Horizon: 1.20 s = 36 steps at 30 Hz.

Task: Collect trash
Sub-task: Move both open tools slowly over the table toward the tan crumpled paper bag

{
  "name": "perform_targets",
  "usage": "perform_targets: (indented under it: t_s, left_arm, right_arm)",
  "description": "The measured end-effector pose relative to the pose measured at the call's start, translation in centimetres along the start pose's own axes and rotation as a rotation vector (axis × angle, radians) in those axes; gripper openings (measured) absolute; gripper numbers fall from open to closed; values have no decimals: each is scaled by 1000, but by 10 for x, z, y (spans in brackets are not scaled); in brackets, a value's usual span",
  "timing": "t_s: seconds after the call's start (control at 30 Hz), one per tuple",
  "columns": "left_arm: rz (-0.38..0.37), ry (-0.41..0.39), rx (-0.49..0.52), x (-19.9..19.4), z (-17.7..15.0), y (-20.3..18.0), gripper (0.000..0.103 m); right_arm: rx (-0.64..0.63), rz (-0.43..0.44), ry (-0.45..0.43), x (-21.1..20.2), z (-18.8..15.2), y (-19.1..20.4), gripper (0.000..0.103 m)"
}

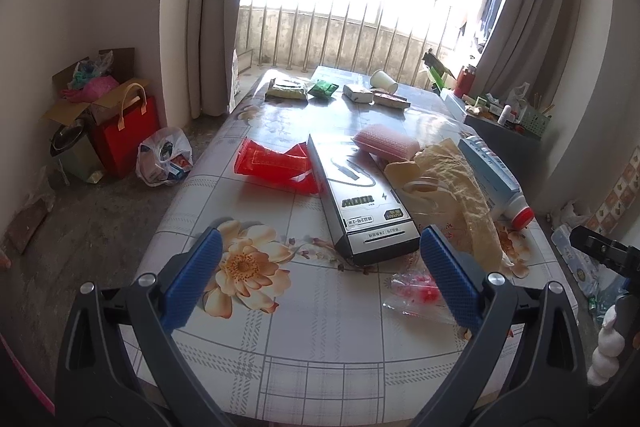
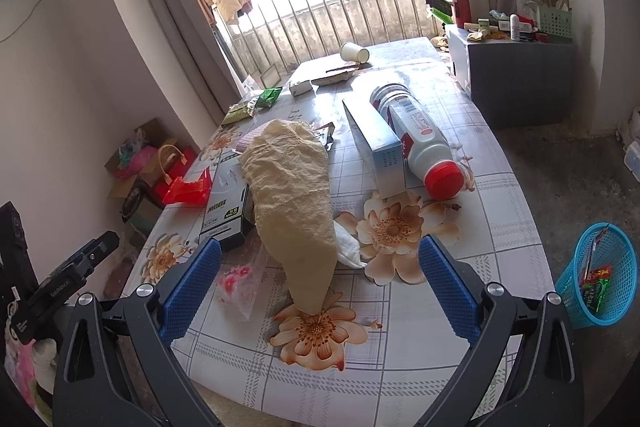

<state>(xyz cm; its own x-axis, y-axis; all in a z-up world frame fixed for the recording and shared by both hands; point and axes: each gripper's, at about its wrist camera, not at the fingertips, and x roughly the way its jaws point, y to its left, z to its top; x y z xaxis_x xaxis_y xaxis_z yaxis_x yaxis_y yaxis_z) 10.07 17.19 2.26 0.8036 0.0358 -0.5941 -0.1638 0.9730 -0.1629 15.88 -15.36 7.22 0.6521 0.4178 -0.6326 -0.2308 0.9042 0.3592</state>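
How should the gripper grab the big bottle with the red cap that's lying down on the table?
Probably best around the narrow neck just behind the red cap. The bottle lies on its side with the cap end pointing toward the right gripper, which is open. Come from above, with a finger on each side. A blue-and-white box sits along one side of the body, leaving less finger room there.

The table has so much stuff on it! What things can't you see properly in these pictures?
- Pink pack, left view: the tan paper bag covers its near side.
- Black box, right view: the bag hides its right side; label print too small to read.
- Clear wrapper, left view: a blue finger covers part.
- Blue basket, right view: contents too small to tell.
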Motion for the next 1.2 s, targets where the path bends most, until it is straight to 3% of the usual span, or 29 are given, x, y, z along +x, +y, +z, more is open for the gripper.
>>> perform_targets:
  t_s: [0.6, 0.8, 1.2]
  left_arm:
    - [15, -16, -17, 0, -6, 22, 96]
    - [15, -10, -25, 0, -11, 28, 96]
    - [-73, 27, -31, 20, -20, 24, 96]
  right_arm:
    - [18, 26, 58, 26, 8, 20, 96]
    - [77, 41, 72, 30, 5, 14, 92]
    - [166, 54, 105, 58, 20, -6, 82]
